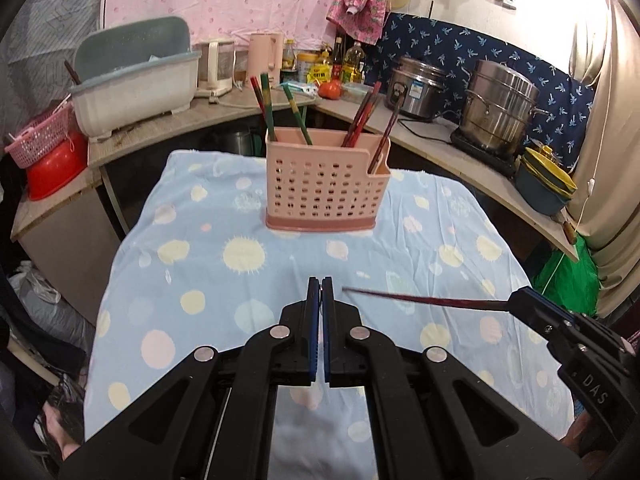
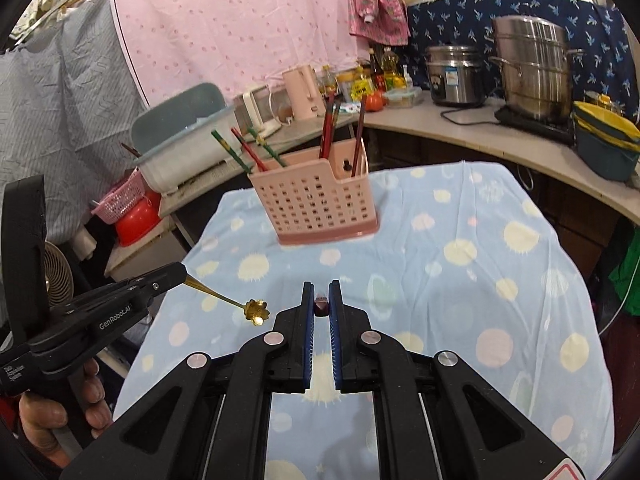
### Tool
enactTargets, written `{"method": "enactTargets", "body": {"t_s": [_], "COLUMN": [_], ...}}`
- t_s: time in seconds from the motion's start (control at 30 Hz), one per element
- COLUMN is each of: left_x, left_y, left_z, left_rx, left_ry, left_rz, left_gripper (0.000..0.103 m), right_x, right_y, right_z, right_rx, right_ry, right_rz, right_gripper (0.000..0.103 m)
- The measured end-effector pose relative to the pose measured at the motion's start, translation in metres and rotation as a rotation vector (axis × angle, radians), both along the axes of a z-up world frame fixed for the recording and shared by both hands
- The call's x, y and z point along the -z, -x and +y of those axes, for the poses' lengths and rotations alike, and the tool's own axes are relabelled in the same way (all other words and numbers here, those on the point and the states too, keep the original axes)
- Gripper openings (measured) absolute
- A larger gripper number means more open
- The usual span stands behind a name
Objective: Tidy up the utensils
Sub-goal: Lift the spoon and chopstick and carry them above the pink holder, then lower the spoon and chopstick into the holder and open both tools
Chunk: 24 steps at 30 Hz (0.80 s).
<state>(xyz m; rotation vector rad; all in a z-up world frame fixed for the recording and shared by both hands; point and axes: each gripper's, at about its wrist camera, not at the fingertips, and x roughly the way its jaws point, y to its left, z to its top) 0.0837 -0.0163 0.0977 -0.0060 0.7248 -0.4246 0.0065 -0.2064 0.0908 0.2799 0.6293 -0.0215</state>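
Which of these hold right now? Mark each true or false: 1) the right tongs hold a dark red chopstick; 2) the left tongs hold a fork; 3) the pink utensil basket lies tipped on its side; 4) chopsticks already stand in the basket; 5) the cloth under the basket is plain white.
1) True: the right tongs are shut on a dark red chopstick.
2) False: the left tongs grip a small gold spoon with a flower-shaped bowl.
3) False: the pink utensil basket stands upright on the table.
4) True: several chopsticks stand in the basket.
5) False: the cloth is light blue with pale dots.
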Motion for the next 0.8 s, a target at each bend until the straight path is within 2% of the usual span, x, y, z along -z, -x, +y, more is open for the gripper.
{"method": "enactTargets", "body": {"t_s": [0.47, 0.8], "left_x": [-0.062, -0.094], "left_y": [-0.042, -0.097], "left_z": [-0.023, -0.039], "left_rx": [0.023, 0.004], "left_ry": [-0.007, -0.016], "left_rz": [-0.113, -0.161], "left_gripper": [0.001, 0.001], "right_x": [-0.069, -0.134], "right_y": [-0.045, -0.103], "right_z": [-0.016, -0.027], "right_rx": [0.012, 0.046], "right_ry": [0.045, 0.085], "right_rz": [-0.134, -0.269], "right_gripper": [0.008, 0.008]}}
